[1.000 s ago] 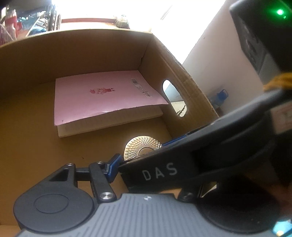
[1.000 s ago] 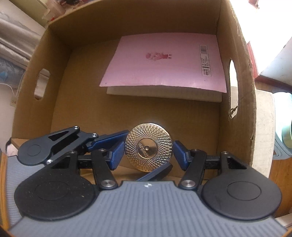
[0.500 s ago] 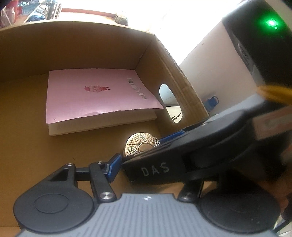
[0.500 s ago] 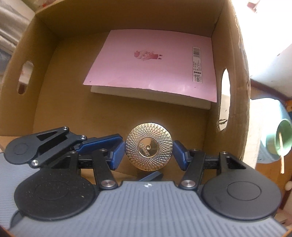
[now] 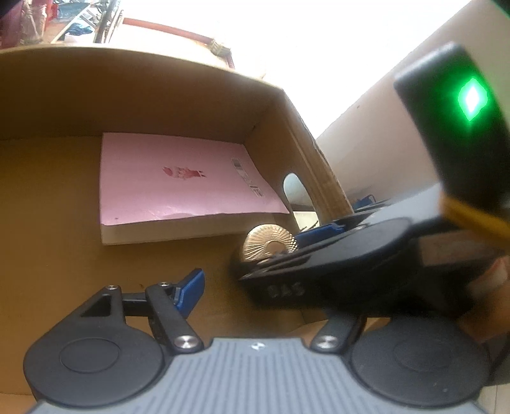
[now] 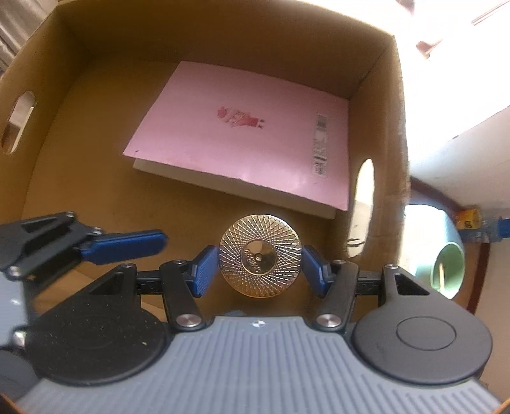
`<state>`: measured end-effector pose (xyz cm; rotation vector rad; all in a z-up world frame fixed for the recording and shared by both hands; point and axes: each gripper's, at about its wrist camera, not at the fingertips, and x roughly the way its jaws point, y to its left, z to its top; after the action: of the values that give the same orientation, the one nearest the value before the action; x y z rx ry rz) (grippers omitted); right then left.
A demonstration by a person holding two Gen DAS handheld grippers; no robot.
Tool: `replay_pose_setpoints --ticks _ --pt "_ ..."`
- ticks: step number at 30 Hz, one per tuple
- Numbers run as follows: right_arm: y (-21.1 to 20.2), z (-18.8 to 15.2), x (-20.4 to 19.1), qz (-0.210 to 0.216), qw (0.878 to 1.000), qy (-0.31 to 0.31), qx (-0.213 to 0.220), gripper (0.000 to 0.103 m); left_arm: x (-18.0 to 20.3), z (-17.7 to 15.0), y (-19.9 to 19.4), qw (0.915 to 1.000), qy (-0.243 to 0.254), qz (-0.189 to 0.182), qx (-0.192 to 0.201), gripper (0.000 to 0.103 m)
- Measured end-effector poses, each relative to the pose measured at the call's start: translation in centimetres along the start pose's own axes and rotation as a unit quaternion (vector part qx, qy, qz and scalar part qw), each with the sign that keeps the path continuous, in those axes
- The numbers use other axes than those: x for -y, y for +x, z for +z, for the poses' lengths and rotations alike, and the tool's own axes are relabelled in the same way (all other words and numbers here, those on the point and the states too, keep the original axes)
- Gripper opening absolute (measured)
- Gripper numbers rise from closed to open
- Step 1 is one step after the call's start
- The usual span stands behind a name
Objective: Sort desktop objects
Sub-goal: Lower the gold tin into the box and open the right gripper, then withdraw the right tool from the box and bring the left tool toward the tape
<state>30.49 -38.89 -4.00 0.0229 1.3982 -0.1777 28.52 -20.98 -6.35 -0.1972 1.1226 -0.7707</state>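
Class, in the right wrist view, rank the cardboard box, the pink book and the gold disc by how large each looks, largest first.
1. Cardboard box, which fills most of the view.
2. Pink book, lying on the box floor.
3. Gold disc, smallest, though it sits nearest the camera, between the right tongs, which makes it look larger.

Strong daylight pours in from the upper middle and upper right of the left wrist view, so bright that whatever lies there (image 5: pixel 287 35) is washed out to white. Below that glare on the right runs a plain pale wall (image 5: pixel 376 149). In the upper left corner sits a dim jumble of clutter (image 5: pixel 63 22), too blurred to name, beside a red curved bar (image 5: pixel 165 27). In the right wrist view, the upper right is equally overexposed (image 6: pixel 462 47), with a pale surface (image 6: pixel 462 153) beneath it. At the right edge stands a round pale-green container (image 6: pixel 449 267) on a wooden surface (image 6: pixel 478 286).
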Motion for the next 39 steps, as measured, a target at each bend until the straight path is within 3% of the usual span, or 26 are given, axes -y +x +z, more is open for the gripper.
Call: replay_pose_setpoints --ticks 4,9,16,21,27,33,36,39 --pt "-1.3 -0.1 0.5 -0.038 0.999 -0.001 0.025 0.053 0.6 -0.8 -1.6 0.9999 0.000 0.002 0.010 0.074" --pt "-3.6 0.1 1.4 -0.040 0.998 0.016 0.054 0.052 1.2 -1.4 -3.6 0.9995 0.012 0.012 0.026 0.074" --pt "-5.2 -0.5 1.1 0.029 0.997 0.032 0.063 0.044 2.1 -2.7 -7.1 0.9971 0.040 0.040 0.050 0.074" --pt "-4.7 -1.2 0.1 0.096 0.994 0.049 0.019 0.044 2.1 -4.8 -9.5 0.9950 0.051 0.061 0.060 0.074" --pt "-1.2 -1.3 -0.8 0.125 0.989 0.065 -0.051 0.044 2.5 -7.1 -11.7 0.9918 0.071 0.077 0.074 0.074" --pt "0.2 -1.0 -0.1 0.092 0.991 0.074 -0.055 0.042 2.8 -8.9 -13.3 0.9912 0.086 0.057 0.083 0.075" --pt "-0.3 -1.1 -0.2 0.059 0.996 0.067 -0.030 0.043 3.2 -9.9 -14.0 0.9895 0.099 0.054 0.091 0.076" --pt "-1.2 -1.5 0.1 0.057 0.995 0.085 -0.009 0.043 3.4 -10.9 -14.4 0.9892 0.104 0.051 0.090 0.076"
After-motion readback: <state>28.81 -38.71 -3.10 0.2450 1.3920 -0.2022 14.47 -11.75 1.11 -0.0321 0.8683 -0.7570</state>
